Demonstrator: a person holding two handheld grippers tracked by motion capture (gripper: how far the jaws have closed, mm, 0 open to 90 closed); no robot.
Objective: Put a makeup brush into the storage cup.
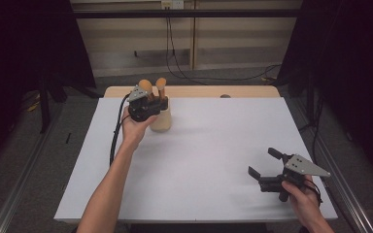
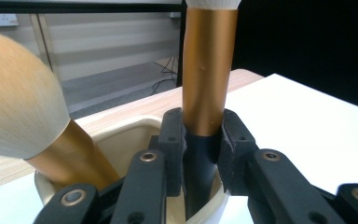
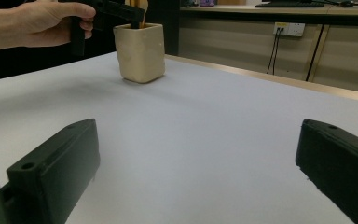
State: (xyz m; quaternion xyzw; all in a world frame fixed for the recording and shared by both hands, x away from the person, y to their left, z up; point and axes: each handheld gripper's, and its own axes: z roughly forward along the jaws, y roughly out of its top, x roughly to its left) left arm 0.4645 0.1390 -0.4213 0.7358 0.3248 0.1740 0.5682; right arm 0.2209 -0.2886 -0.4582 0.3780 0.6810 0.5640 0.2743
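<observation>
The right gripper [image 1: 264, 167] is held low over the near right part of the white table [image 1: 213, 160], jaws spread wide with nothing between them; in the right gripper view both black jaws are seen well apart over bare tabletop. The right hand [image 1: 305, 199] is wrapped around its body near the table's front edge. Farther off, at the far left of the table, a cream holder cup [image 1: 161, 121] is stood upright near the wooden strip along the far edge. The left gripper [image 2: 200, 140] is held over the cup's mouth by the left hand [image 1: 135, 130], jaws clamped on the handle of a makeup brush [image 2: 209, 79], right where the copper ferrule meets the dark handle. That brush is kept upright, its lower end inside the cup, bristles cut off at the picture's top. A second brush [image 2: 23, 102] with a big fluffy head is leaned in the same cup, just beside the gripped one, untouched by the jaws. Both brush heads are seen sticking up above the cup in the high view. Well behind, a wall socket [image 3: 288, 29] with cables is seen.
</observation>
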